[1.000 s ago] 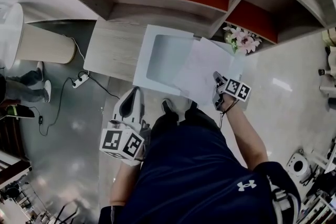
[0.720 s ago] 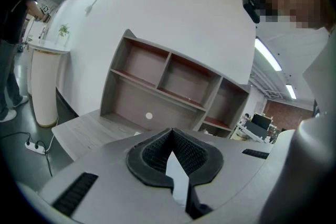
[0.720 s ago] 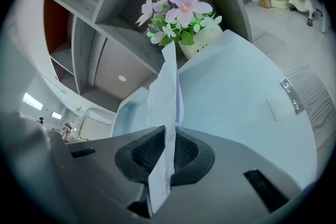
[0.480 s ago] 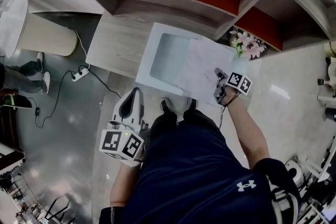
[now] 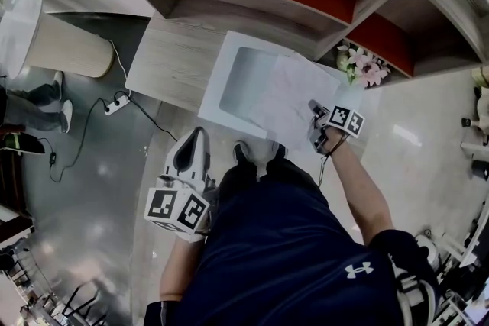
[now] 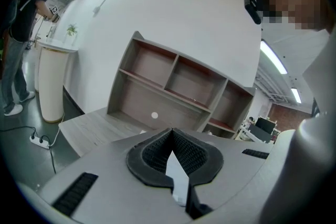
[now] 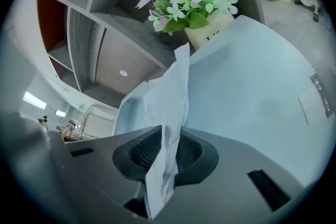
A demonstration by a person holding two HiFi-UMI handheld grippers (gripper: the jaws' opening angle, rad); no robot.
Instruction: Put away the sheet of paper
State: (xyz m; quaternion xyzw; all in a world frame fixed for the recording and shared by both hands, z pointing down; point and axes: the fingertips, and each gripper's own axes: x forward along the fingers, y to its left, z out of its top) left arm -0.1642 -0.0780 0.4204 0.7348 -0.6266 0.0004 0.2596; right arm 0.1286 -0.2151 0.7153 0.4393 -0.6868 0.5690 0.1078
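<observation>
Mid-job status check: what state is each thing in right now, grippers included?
right gripper: shut on the sheet of paper.
left gripper: shut, nothing between its jaws.
sheet of paper: wrinkled, over the right side of the white box, not released.
white box: open-topped, left part uncovered.
flower pot: upright beside the box.

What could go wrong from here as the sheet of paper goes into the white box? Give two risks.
1. The right gripper pinches the sheet of paper at one edge only, and the paper looks creased at the fingers; it may tear or slip free.
2. The flowers stand close beside the white box and that gripper; a sideways swing could knock them over.
</observation>
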